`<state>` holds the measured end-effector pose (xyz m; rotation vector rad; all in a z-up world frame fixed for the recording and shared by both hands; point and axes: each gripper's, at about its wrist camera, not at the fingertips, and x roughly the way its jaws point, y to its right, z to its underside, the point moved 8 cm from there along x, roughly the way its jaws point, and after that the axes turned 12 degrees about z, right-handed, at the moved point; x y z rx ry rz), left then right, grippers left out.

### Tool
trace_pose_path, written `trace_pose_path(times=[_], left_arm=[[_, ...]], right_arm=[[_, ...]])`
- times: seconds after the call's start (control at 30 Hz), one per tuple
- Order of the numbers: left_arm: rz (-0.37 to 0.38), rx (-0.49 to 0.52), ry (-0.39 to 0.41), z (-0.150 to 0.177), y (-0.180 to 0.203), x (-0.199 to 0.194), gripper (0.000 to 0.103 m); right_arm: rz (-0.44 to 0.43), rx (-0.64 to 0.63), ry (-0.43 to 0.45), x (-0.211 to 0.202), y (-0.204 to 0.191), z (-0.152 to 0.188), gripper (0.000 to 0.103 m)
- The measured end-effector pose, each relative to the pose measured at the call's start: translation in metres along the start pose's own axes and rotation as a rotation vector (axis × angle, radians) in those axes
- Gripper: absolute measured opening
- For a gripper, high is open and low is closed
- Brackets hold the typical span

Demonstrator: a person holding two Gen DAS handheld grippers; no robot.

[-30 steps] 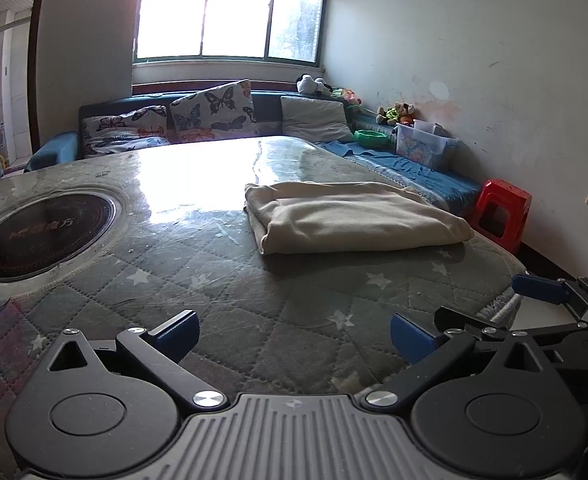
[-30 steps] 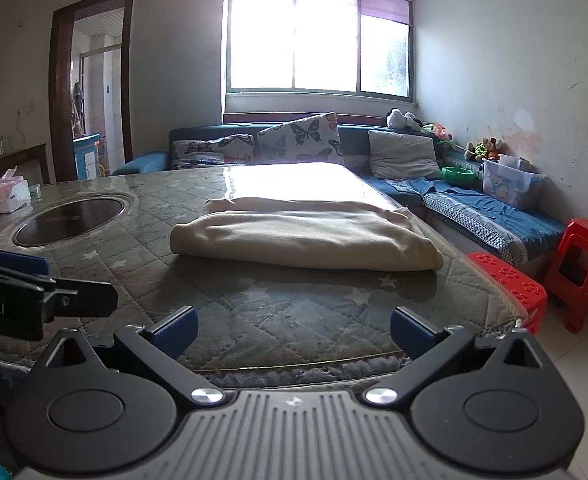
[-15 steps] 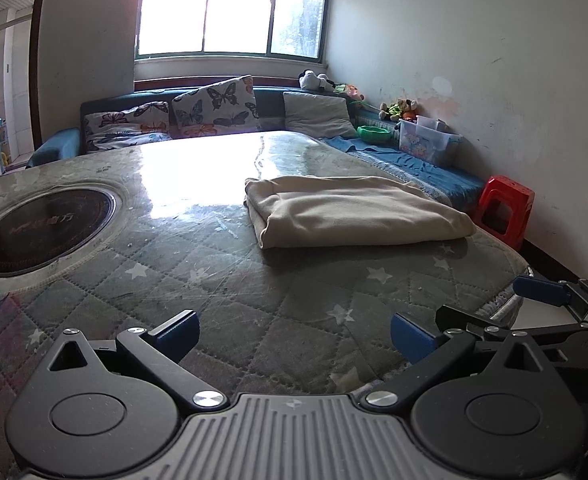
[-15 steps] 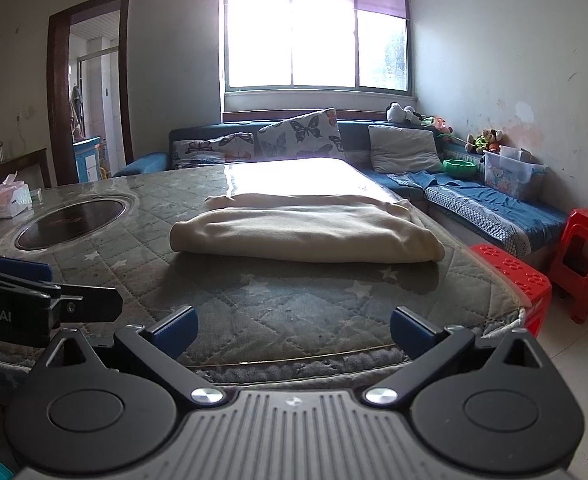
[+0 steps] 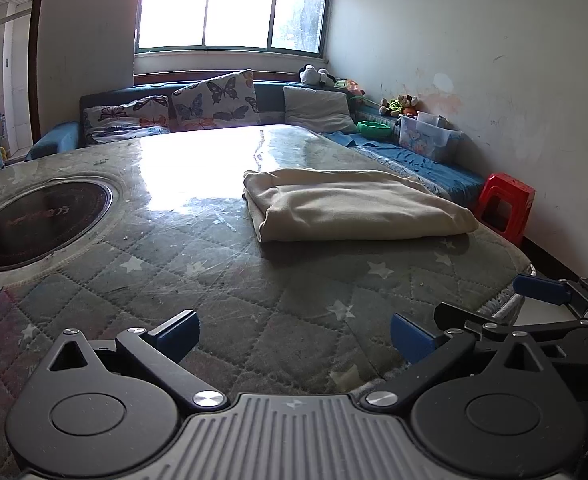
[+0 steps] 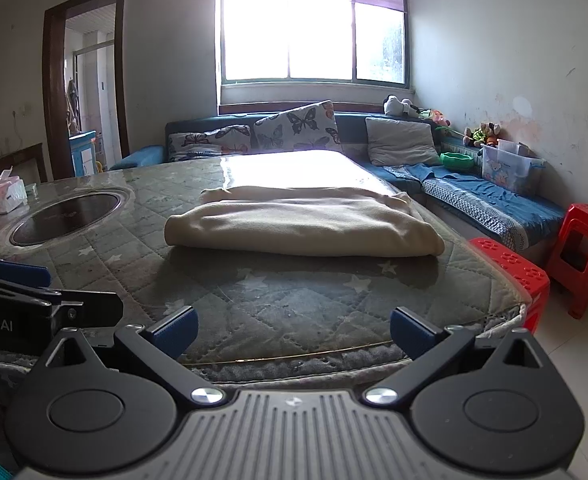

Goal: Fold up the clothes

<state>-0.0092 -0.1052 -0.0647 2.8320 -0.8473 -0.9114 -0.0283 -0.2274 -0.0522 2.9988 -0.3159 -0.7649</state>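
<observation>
The left tongs point(image 5: 294, 332) are spread wide apart and hold nothing; they sit above the near edge of the counter point(image 5: 253, 300). The right tongs point(image 6: 291, 330) are likewise spread apart and empty, positioned just off the counter's near edge. Each pair of tongs appears at the margin of the other camera's view.

The cream folded garment point(image 5: 354, 206) lies flat on the counter, on the right half, well apart from both tongs. In the right wrist view its rounded fold faces the camera, and a second layer shows behind the top one.

The counter is covered with a quilted star-pattern cloth under a glossy clear sheet. A round dark cooktop point(image 5: 41, 224) is set into the counter on the left side.

Containers:
- A clear plastic storage bin point(image 6: 510, 168) stands on the blue bench point(image 6: 494, 204) by the right wall. Light-coloured items show above its rim; contents cannot be identified.
- A green bowl point(image 6: 457, 160) sits on the bench just beside the bin. Its contents cannot be seen.
- A tissue pack point(image 6: 3, 196) with a tissue protruding rests at the counter's left edge.

A red stool point(image 6: 582, 248) stands on the floor beside the bench.
</observation>
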Motion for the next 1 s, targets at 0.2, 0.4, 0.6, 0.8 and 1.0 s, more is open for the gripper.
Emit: trace_pose_path(times=[0.2,0.4,0.6,0.8,1.0], left_arm=[[0.007,-0.013,-0.018,-0.007,-0.002,0.010,0.103],[0.015,-0.029,-0.039,-0.015,-0.004,0.021,0.103],[0.020,-0.044,-0.062,-0.023,-0.007,0.032,0.103],[0.018,-0.049,-0.082,-0.030,-0.014,0.045,0.103],[0.031,-0.048,-0.102,-0.038,-0.017,0.058,0.103]], right_arm=[[0.006,0.013,-0.025,0.010,0.003,-0.002,0.103],[0.013,0.024,-0.053,0.023,0.003,-0.006,0.103],[0.008,0.028,-0.072,0.036,0.000,-0.013,0.103],[0.008,0.031,-0.102,0.052,-0.002,-0.016,0.103],[0.006,0.030,-0.121,0.066,-0.003,-0.021,0.103]])
